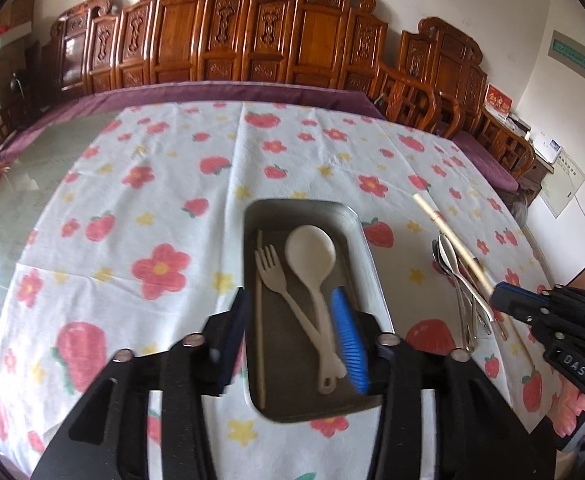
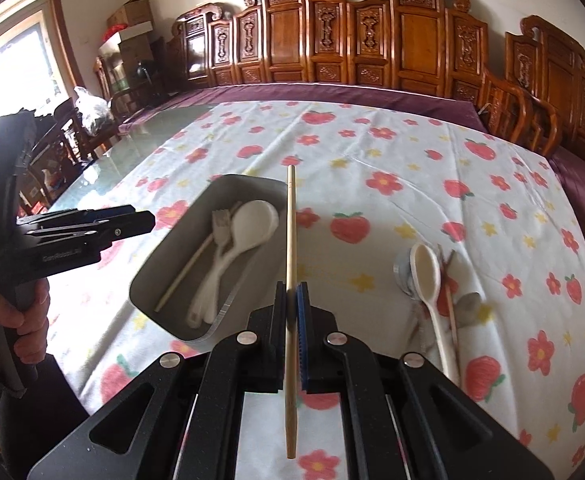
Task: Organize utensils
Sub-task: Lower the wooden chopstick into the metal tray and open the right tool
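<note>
**Chopstick in transit toward tray**

Chopstick (image 2: pixel 291 280) sits clamped in our right gripper (image 2: pixel 292 304), jaws closed on it partway along its length, so a long end points forward and a shorter end trails back. It hangs above the flowered cloth (image 2: pixel 412 152), just right of the metal tray (image 2: pixel 164 264).

The tray already holds a second chopstick (image 1: pixel 259 312), a pale fork (image 1: pixel 270 268) and a pale spoon (image 1: pixel 312 252). Our left gripper (image 1: pixel 292 340) hovers over the tray with jaws apart, holding nothing.

Handling, as we judge it: the stick is light, stiff and thin, likely smooth enough to swivel between the pads. A hold nearer its middle should limit swing. Loose spoons (image 1: pixel 452 276) remain on the cloth to the right, with a wooden spoon (image 2: pixel 426 272) lying over them.
</note>
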{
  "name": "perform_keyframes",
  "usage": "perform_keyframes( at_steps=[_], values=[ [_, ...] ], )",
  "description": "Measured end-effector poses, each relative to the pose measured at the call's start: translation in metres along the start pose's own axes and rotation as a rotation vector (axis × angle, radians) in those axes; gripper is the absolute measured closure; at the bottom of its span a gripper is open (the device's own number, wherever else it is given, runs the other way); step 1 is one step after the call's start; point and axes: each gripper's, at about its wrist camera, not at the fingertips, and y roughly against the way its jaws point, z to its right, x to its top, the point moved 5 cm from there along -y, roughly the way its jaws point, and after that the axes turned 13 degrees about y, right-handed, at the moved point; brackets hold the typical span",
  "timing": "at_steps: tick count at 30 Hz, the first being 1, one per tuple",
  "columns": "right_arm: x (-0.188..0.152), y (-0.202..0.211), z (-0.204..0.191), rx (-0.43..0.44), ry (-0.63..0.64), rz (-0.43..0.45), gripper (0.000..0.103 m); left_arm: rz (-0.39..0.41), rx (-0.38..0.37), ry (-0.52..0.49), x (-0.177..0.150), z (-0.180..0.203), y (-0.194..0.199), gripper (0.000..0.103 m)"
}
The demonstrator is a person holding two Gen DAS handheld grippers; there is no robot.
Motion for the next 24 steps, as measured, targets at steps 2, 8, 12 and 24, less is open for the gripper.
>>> perform_keyframes(
  at_steps=[2,8,12,24],
  values=[
    [0.006,-0.002,-0.009,0.007,0.008,-0.001,0.097,0.022,-0.003,0.001,0.003,-0.005,0.01,0.044],
    [0.026,-0.022,-0.034,0.043,0.016,-0.017,0.097,0.089,-0.009,0.023,0.014,-0.025,0.038,0.025],
    [0.039,-0.042,-0.047,0.068,0.005,-0.035,0.097,0.124,0.003,0.026,0.02,-0.038,0.053,0.025],
    [0.059,-0.109,-0.058,0.109,-0.081,-0.13,0.097,0.15,0.012,0.025,0.027,-0.06,0.07,0.025]
  ],
)
